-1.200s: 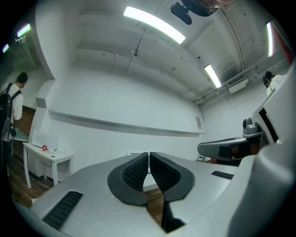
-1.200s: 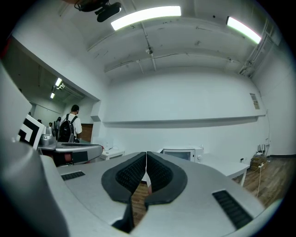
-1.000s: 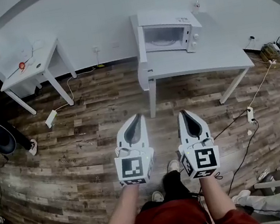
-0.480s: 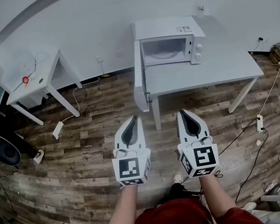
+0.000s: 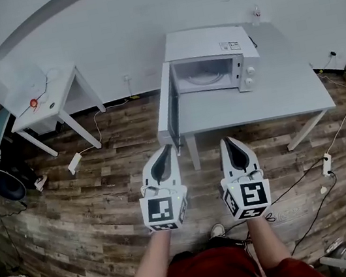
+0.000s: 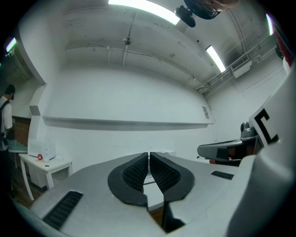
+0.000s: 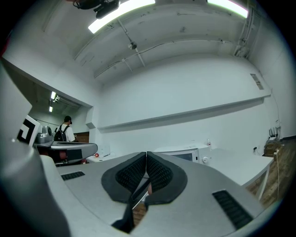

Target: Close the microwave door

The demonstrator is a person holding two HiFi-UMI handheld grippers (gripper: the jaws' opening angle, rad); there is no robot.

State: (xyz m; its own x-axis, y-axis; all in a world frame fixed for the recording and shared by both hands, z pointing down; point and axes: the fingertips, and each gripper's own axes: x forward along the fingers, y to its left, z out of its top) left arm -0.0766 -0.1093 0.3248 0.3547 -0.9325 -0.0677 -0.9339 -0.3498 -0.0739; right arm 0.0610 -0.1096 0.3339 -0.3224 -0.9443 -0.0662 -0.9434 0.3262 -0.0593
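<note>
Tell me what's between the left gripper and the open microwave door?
Nothing; head view shows only wood floor between left gripper and microwave door.

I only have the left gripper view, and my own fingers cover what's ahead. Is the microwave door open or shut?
Observer: Open. The head view shows the microwave door swung out at the left side of the microwave, overhanging the edge of the table.
Operator: Which gripper lines up with it?
Observer: The left gripper. It points toward the door's outer end but is short of it.
Operator: Is the right gripper carrying anything?
Observer: No. The right gripper view shows the right gripper with its fingers together and nothing between them.
</note>
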